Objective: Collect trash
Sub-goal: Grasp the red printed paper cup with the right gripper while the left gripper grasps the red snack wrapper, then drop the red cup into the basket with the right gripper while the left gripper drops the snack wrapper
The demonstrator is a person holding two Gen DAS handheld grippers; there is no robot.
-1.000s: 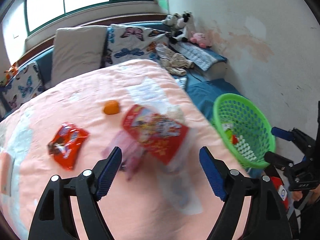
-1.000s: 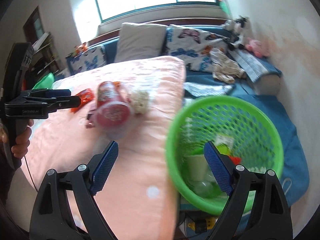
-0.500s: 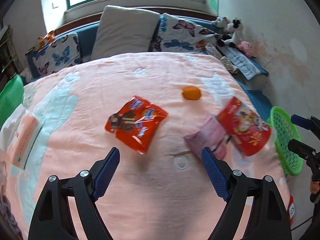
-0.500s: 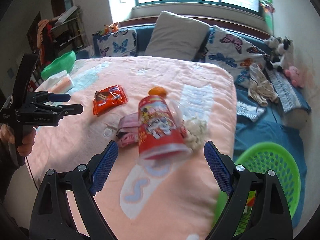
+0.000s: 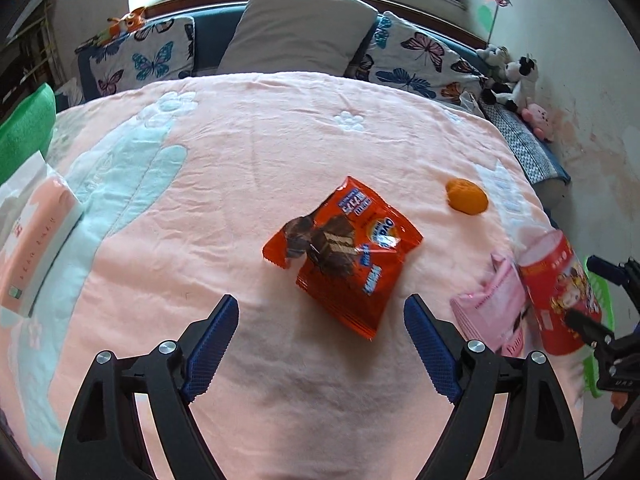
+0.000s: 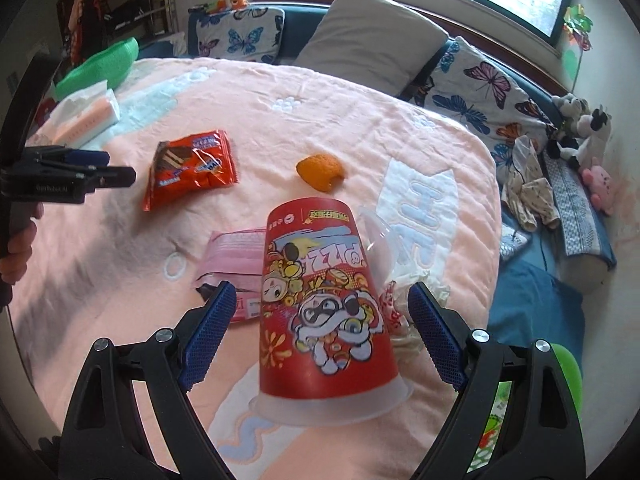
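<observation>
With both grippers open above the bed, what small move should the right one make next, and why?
Probably lower the right gripper a little and close it on the red cup. The cup lies on its side on the pink blanket, already between the open jaws, and the pads are not touching it.

On the blanket, taking the cup as landmark: flat packet touching its left, snack wrapper farther left, peel behind, crumpled tissue at its right, basket right, off the bed.
</observation>
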